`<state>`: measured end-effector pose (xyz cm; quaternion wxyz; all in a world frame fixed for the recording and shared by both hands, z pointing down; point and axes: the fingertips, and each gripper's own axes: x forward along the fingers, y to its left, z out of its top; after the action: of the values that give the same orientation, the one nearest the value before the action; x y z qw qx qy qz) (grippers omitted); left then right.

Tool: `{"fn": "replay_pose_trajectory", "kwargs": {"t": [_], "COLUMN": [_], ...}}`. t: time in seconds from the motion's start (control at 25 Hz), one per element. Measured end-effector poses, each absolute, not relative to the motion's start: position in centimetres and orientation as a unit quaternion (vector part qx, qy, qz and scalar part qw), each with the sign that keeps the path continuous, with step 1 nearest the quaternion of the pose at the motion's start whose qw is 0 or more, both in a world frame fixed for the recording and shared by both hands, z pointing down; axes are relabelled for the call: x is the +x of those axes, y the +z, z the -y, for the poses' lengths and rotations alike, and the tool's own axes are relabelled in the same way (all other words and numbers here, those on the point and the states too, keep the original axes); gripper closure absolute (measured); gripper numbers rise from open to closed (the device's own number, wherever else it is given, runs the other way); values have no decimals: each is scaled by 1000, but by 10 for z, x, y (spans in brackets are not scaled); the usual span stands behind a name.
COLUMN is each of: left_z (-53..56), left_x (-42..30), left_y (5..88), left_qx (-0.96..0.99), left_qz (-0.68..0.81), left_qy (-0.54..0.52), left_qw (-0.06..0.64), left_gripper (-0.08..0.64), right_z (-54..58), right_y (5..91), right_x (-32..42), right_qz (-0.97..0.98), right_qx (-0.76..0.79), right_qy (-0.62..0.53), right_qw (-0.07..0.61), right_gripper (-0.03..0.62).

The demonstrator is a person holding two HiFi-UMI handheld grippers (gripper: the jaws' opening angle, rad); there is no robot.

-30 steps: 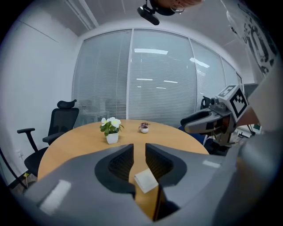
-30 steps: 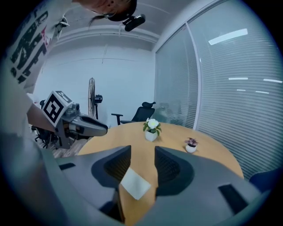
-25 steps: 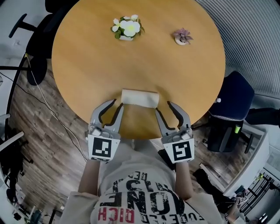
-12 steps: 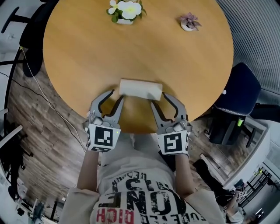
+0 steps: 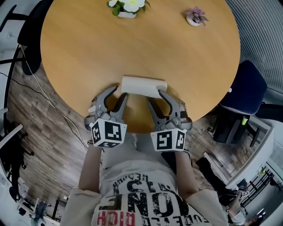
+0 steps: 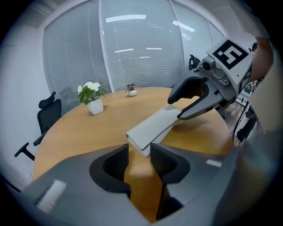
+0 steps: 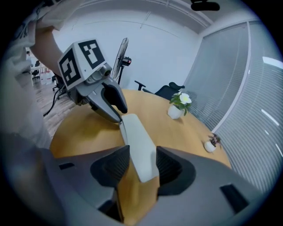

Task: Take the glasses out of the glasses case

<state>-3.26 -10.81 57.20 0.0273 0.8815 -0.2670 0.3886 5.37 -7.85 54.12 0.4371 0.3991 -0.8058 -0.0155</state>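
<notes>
The white glasses case [image 5: 143, 85] lies closed on the round wooden table [image 5: 88, 53], near its front edge. My left gripper [image 5: 118, 92] is at the case's left end, its jaws open and just widened. In the left gripper view the case's [image 6: 154, 128] near corner lies just ahead of the left gripper [image 6: 139, 150]. My right gripper [image 5: 156, 96] is at the right end, jaws also just widened. In the right gripper view the case's [image 7: 137, 137] end reaches between the open pads of the right gripper [image 7: 142, 161] without being pressed. The glasses are not visible.
A pot of white flowers [image 5: 126, 6] and a small purple succulent [image 5: 195, 16] stand at the table's far side. A dark blue chair [image 5: 245, 92] is to the right, a black office chair [image 5: 26, 48] to the left. The table's edge lies just under both grippers.
Both grippers have come down and forward onto the two ends of the case, rolled inward, and their jaws stand wider. The case has not moved on the table.
</notes>
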Motion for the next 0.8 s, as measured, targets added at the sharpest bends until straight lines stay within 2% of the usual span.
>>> {"fn": "replay_pose_trajectory", "kwargs": {"t": [0.44,0.8], "left_z": [109,107], "left_x": [-27,-26], "left_y": [574,576], "left_qx": [886,884], "left_qz": [255,250], "left_qy": [384,392], "left_qw": [45,44], "left_gripper": [399,411], "right_z": [75,82], "right_y": [566,555], "right_x": [56,62], "right_qz": [767,760], "right_qx": [360,385], "right_qy": [-89,-85], "right_qw": [524,517], "right_gripper": [434,434]}}
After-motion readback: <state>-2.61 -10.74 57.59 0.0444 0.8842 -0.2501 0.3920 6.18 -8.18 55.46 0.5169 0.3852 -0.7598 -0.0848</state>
